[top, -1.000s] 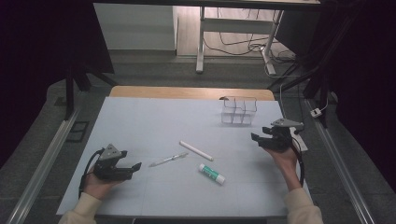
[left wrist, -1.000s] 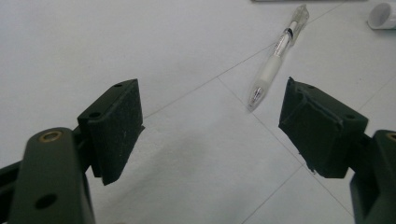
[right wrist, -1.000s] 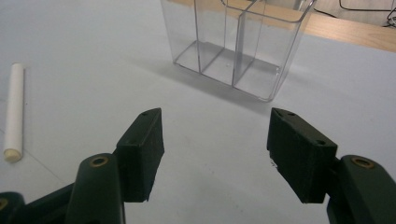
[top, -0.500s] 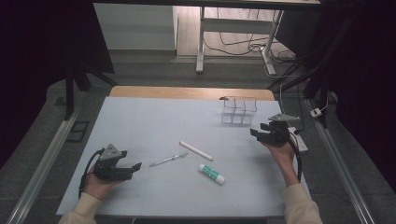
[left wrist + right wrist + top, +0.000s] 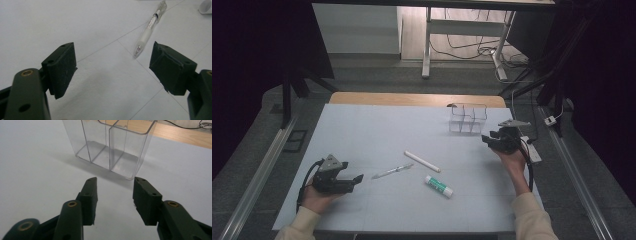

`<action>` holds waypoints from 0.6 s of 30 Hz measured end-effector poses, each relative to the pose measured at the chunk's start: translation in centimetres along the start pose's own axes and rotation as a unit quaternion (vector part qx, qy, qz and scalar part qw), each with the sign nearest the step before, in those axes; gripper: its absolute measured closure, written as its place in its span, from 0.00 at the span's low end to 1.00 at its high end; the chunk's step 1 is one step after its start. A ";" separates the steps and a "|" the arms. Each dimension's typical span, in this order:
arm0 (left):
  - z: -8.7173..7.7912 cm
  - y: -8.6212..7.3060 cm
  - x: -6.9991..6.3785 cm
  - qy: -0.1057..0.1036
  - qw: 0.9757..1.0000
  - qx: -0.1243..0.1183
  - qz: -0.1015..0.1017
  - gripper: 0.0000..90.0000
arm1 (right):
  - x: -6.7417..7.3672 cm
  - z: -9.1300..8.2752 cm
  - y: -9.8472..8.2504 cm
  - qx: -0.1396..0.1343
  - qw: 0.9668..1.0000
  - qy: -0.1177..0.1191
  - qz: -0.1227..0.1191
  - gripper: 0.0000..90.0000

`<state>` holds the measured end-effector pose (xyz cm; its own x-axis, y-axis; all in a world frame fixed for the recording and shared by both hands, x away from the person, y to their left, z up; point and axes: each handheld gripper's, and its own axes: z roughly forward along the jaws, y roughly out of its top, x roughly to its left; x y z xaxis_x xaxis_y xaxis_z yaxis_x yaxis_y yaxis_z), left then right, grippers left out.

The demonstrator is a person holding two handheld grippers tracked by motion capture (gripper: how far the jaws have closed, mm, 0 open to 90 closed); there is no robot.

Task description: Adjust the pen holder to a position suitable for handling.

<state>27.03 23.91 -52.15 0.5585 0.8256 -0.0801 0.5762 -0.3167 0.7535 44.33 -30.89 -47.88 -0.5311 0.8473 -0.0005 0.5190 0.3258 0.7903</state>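
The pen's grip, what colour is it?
White, on a clear pen; it shows best in the left gripper view.

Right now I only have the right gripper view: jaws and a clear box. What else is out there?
Observer: A pen, a white rod and a glue stick lie left of the box, nearer the person.
Operator: Where is the left gripper?
Observer: The left gripper is open and empty, aimed at the pen's tip without touching it.
Operator: How does mine sit against the box?
Observer: From above, the right gripper is off the box's near right corner, apart from it. Its jaws have just been closing with nothing between them.
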 end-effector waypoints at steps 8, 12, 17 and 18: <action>0.1 0.0 0.0 0.001 1.000 0.003 0.000 0.24 | -0.3 0.6 0.6 -0.001 1.000 -0.008 -0.003 0.74; 0.1 0.0 0.0 0.002 1.000 0.003 0.000 0.24 | -0.6 1.1 0.9 0.003 1.000 -0.013 0.000 0.87; 0.1 0.1 0.0 0.001 1.000 0.001 -0.002 0.24 | -0.6 1.4 1.0 0.002 1.000 -0.017 -0.010 0.98; 0.1 0.1 0.0 0.001 1.000 0.000 -0.002 0.24 | -0.6 1.5 1.0 0.005 1.000 -0.020 -0.013 0.98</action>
<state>27.13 23.86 -52.13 0.5550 0.8278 -0.0819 0.5786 -0.3134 0.7530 46.14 -30.43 -48.00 -0.5176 0.8544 -0.0452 0.5121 0.3517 0.7836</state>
